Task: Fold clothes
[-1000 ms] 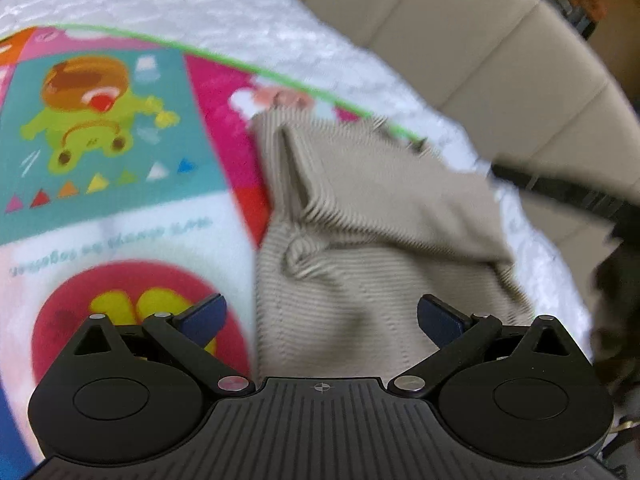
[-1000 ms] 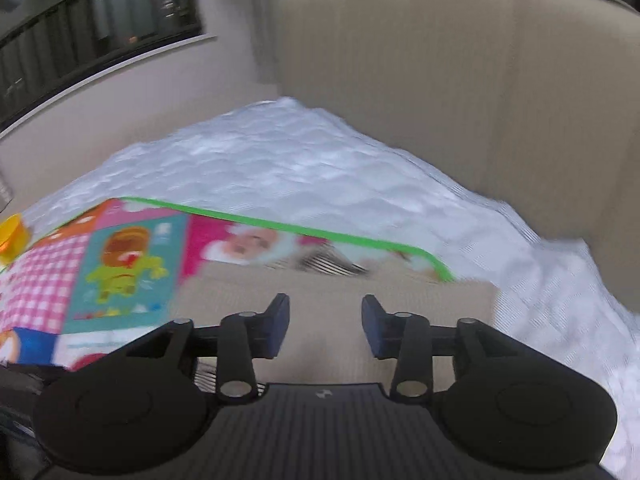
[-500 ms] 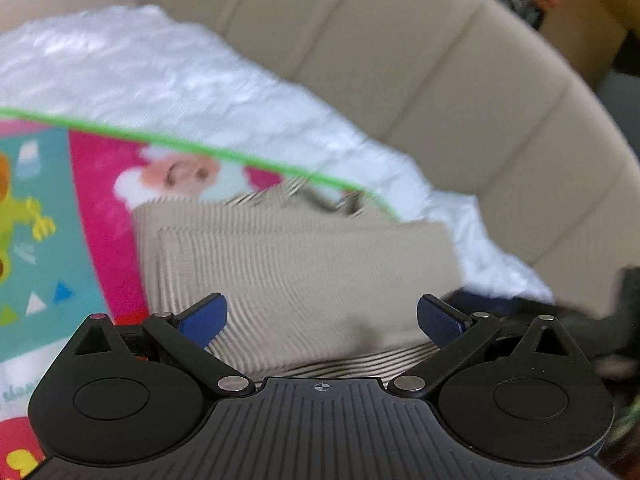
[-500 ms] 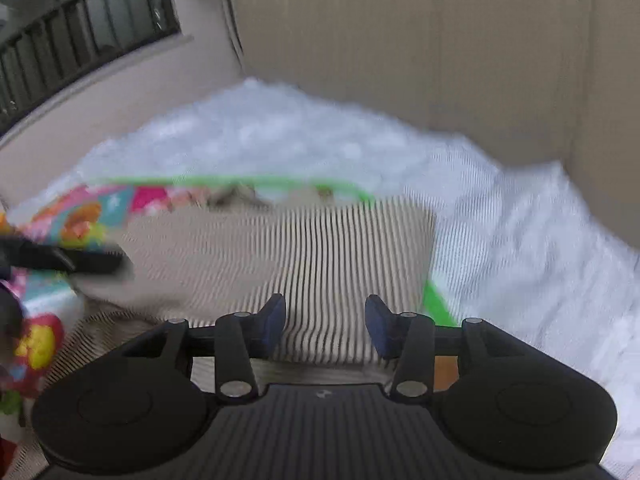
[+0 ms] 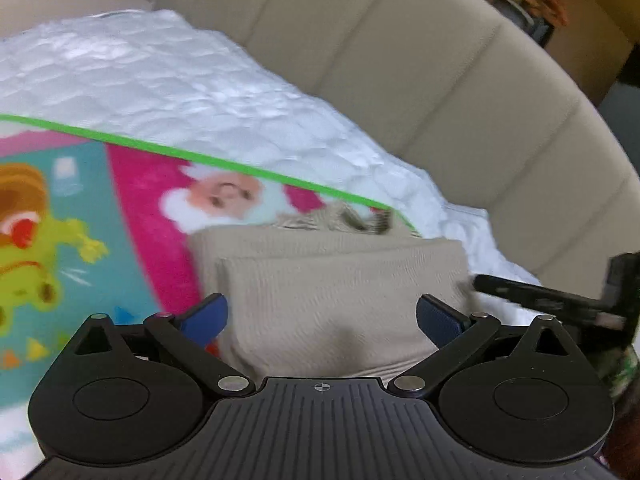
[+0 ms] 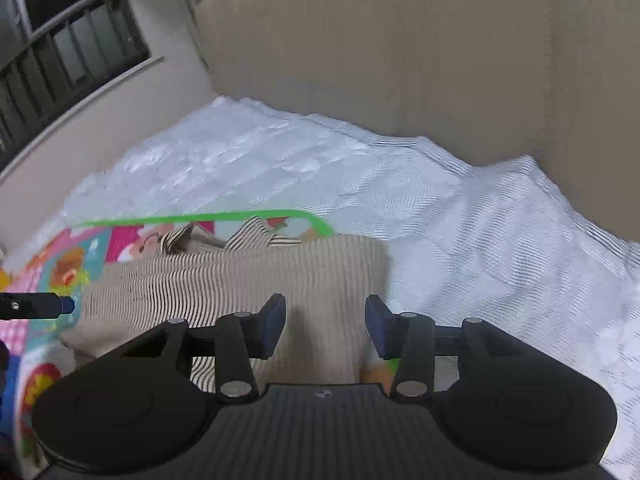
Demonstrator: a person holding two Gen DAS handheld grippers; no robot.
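A folded beige striped sweater (image 5: 336, 296) lies on a colourful cartoon play mat (image 5: 132, 208); no writing is readable. The left gripper (image 5: 322, 318) and right gripper (image 6: 325, 322) hover over it, jaws spread, empty. Since a moment ago, the left view has steadied.

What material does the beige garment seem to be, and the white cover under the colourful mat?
The beige garment looks like a soft ribbed knit: fine parallel ridges run across it and its folded edges are thick. The white cover looks like matte quilted fabric, with puffy stitched bumps. The exact fibres cannot be told.
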